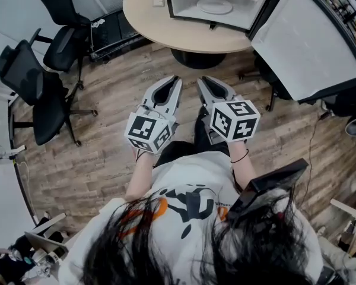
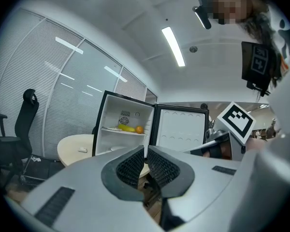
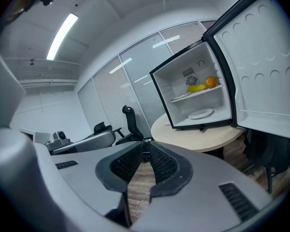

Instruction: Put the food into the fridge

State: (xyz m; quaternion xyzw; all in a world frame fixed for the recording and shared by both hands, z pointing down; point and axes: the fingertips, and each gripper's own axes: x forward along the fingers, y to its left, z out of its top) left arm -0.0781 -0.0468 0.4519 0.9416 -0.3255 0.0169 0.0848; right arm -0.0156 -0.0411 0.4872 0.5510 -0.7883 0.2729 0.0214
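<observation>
A small fridge (image 1: 209, 21) stands open on a round table (image 1: 145, 10), its door (image 1: 311, 40) swung to the right. On its shelf lie a banana (image 3: 197, 87) and an orange (image 3: 210, 82), and a white plate (image 3: 201, 113) rests on the fridge floor. Both grippers are held low in front of the person, well short of the table. My left gripper (image 1: 175, 79) is shut with nothing between its pads. My right gripper (image 1: 200, 80) is shut and empty too. In the left gripper view the banana (image 2: 126, 127) and orange (image 2: 139, 129) show beyond the left gripper (image 2: 146, 149).
Two black office chairs (image 1: 41, 94) (image 1: 62, 16) stand on the wooden floor to the left. A small white object (image 1: 159, 3) lies on the table left of the fridge. A dark flat device (image 1: 267, 189) sits by the person's right side.
</observation>
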